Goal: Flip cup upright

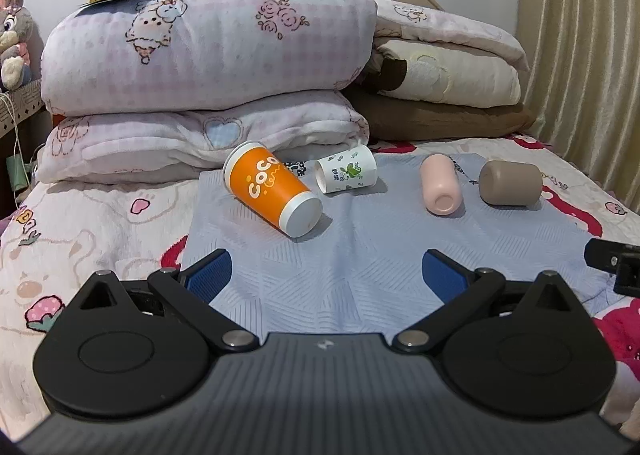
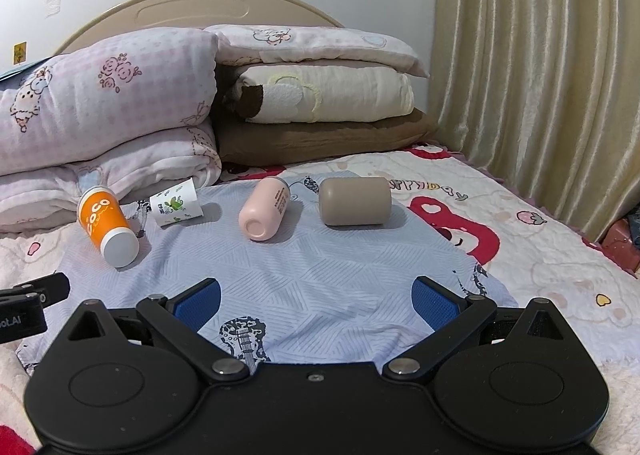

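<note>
Several cups lie on their sides on a light blue cloth (image 1: 340, 255) (image 2: 320, 275) on the bed. An orange cup (image 1: 272, 191) (image 2: 107, 225) lies at the left, base toward me. A small white cup with green print (image 1: 346, 174) (image 2: 176, 206) lies behind it. A pink cup (image 1: 440, 185) (image 2: 266, 209) and a taupe cup (image 1: 510, 183) (image 2: 355, 201) lie further right. My left gripper (image 1: 326, 275) is open and empty, short of the cups. My right gripper (image 2: 316, 301) is open and empty, short of the pink cup.
Folded quilts and pillows (image 1: 208, 75) (image 2: 320, 95) are stacked behind the cups against the headboard. A curtain (image 2: 540, 75) hangs at the right. A plush toy (image 1: 14, 31) sits at the far left. The other gripper's edge shows at the side of each view (image 1: 616, 263) (image 2: 28, 303).
</note>
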Demonstrator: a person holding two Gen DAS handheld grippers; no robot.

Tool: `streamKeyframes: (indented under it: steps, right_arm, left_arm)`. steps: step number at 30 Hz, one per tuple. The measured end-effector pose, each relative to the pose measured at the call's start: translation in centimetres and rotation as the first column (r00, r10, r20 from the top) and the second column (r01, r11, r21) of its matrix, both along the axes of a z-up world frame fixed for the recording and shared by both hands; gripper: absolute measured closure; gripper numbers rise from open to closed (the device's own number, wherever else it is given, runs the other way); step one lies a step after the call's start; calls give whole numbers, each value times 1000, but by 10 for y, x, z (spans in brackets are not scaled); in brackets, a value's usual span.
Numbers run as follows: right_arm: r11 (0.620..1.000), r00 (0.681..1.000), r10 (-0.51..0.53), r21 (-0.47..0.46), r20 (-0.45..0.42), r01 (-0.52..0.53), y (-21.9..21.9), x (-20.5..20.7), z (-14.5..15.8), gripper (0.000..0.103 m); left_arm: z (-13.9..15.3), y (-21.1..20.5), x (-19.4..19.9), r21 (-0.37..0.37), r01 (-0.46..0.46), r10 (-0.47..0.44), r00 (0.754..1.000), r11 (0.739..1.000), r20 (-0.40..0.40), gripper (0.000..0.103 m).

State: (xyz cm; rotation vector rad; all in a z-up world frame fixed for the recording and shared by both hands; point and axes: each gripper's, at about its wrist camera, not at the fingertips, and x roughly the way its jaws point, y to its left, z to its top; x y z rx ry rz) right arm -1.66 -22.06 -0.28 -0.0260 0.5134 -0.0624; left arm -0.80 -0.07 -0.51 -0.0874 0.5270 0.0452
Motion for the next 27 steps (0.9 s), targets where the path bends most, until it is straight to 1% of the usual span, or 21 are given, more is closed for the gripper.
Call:
streamKeyframes:
  steps: [6, 9, 12, 13, 15, 17, 18, 20, 21, 24, 25, 27]
  right_arm:
    - [1000, 1000, 4, 1, -7, -4, 0, 0, 0, 0]
    - [1000, 999, 21, 16, -36, -21, -1, 3, 1, 0]
    - [994, 993, 62, 91, -102, -53, -10, 13, 8, 0]
    - [990, 988, 91, 123, -127, -75, -15, 17, 12, 0]
    - [979, 982, 134, 171, -134, -110, -23, 23, 21, 0]
    - [968, 976, 170, 210, -134, -139, -30, 32, 33, 0]
    - [958, 967, 207, 230, -148, -170, -34, 40, 38, 0]
    - [941, 935, 289, 240, -208, -238, -36, 61, 45, 0]
    - [932, 916, 329, 239, -229, -274, -35, 72, 47, 0]
    - [910, 880, 402, 214, -253, -354, -30, 102, 49, 0]
    - [897, 860, 434, 222, -267, -383, -29, 113, 46, 0]
    - [869, 821, 485, 269, -302, -415, -30, 136, 39, 0]
  left_arm:
    - [-2, 2, 3, -21, -3, 2, 1000, 1000, -25, 0]
    - [-2, 2, 4, -26, 14, -16, 999, 1000, -47, 0]
    - [0, -4, 9, -7, 53, -53, 995, 999, -83, 0]
    - [3, -7, 13, 2, 73, -73, 993, 997, -98, 0]
    - [9, -13, 20, 32, 117, -112, 987, 993, -116, 0]
    - [19, -19, 28, 56, 134, -126, 984, 989, -123, 0]
    - [25, -21, 33, 65, 124, -116, 986, 990, -119, 0]
    - [35, -23, 46, 70, 99, -91, 990, 993, -112, 0]
    - [40, -23, 54, 56, 107, -101, 989, 993, -110, 0]
    - [50, -21, 85, -12, 124, -125, 982, 992, -139, 0]
    - [52, -22, 97, -37, 138, -142, 978, 990, -154, 0]
    - [54, -25, 119, -75, 168, -179, 969, 983, -172, 0]
